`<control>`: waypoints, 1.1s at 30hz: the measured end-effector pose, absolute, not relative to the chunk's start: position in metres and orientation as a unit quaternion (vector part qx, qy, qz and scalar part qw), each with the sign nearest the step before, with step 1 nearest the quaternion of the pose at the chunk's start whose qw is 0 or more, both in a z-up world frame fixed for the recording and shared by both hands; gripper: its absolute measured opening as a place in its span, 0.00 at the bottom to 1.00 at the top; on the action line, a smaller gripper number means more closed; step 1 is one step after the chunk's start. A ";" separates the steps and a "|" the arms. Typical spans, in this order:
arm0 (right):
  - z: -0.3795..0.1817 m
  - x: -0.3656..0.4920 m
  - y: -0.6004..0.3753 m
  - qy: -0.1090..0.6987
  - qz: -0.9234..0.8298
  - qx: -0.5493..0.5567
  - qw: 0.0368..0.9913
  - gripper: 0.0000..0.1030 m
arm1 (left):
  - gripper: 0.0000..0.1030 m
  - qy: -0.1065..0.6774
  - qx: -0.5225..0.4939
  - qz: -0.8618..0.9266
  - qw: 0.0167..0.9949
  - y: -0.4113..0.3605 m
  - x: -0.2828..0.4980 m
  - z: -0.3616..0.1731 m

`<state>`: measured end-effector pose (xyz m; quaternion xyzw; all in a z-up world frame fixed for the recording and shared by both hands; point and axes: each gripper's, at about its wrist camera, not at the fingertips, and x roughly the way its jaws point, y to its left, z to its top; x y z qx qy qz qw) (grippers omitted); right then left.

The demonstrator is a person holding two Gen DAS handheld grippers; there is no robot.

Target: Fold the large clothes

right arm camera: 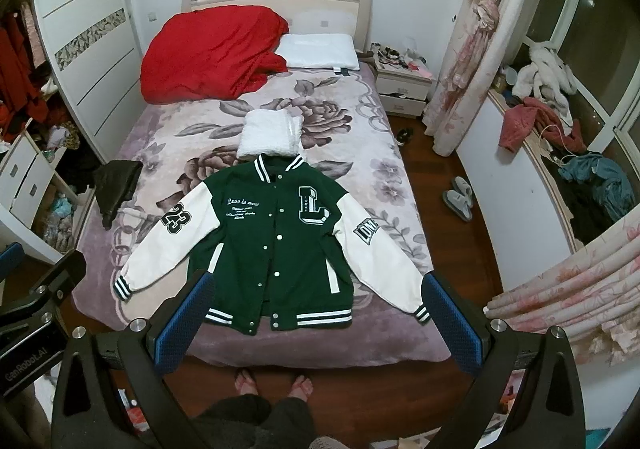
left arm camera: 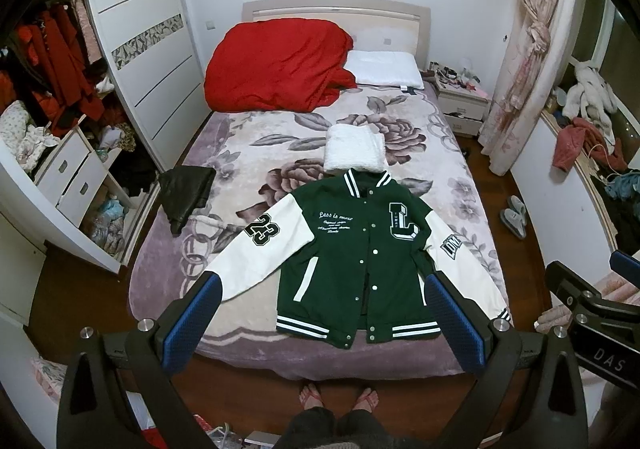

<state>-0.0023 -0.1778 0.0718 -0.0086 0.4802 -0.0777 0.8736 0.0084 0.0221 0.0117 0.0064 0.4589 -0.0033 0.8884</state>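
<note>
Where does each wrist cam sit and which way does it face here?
Left wrist: on the left gripper, held above the foot of the bed, looking toward the headboard; own open fingers, right gripper at the right edge, person's feet.
Right wrist: on the right gripper, same facing; own open fingers, left gripper at the left edge, feet.
Shared: green jacket lying flat, white folded item, red duvet.

It was a home bedroom: a bed with a floral blanket, a white pillow and a red quilt at its head edge, an open wardrobe crammed with clothes, a cluttered nightstand, tied curtains, slippers on the wooden floor.
</note>
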 end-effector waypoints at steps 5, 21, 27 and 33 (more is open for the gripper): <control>0.073 -0.001 -0.173 0.480 -0.078 -0.008 0.874 1.00 | 1.00 0.458 0.006 -0.003 0.889 0.022 0.008 0.012; 0.070 -0.005 -0.175 0.478 -0.079 -0.009 0.874 1.00 | 1.00 0.458 0.005 -0.004 0.889 0.024 0.008 0.013; 0.068 -0.007 -0.177 0.478 -0.079 -0.010 0.875 1.00 | 1.00 0.457 0.005 -0.003 0.890 0.022 0.007 0.011; 0.068 -0.008 -0.176 0.479 -0.078 -0.008 0.874 1.00 | 1.00 0.456 0.004 -0.003 0.890 0.022 0.007 0.011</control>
